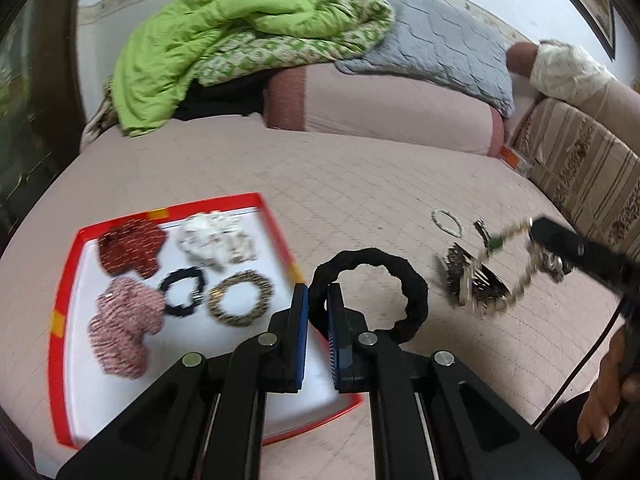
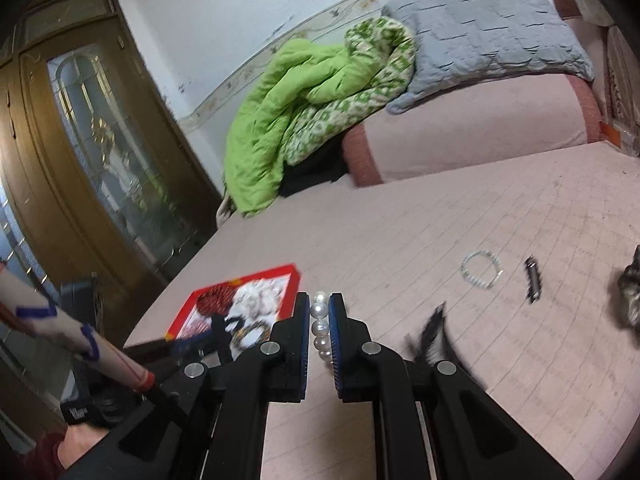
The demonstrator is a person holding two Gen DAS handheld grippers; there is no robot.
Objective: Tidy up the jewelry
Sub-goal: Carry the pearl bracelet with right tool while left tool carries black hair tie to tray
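Already five hair ties lie in the red tray point(image 1: 64, 280); my left gripper point(image 1: 318, 304) pinches a black scrunchie point(image 1: 372, 292), my right gripper point(image 2: 319, 320) a pearl bracelet point(image 2: 320, 326), small pieces beyond it remain

A home bedroom: a wide bed under a pink quilted cover point(image 1: 360, 184), a long pink bolster point(image 1: 400, 108) at its far end, a crumpled lime-green quilt point(image 1: 208, 32) and grey quilted pillow point(image 2: 488, 28), a brown wooden glazed door point(image 2: 92, 128) at left.
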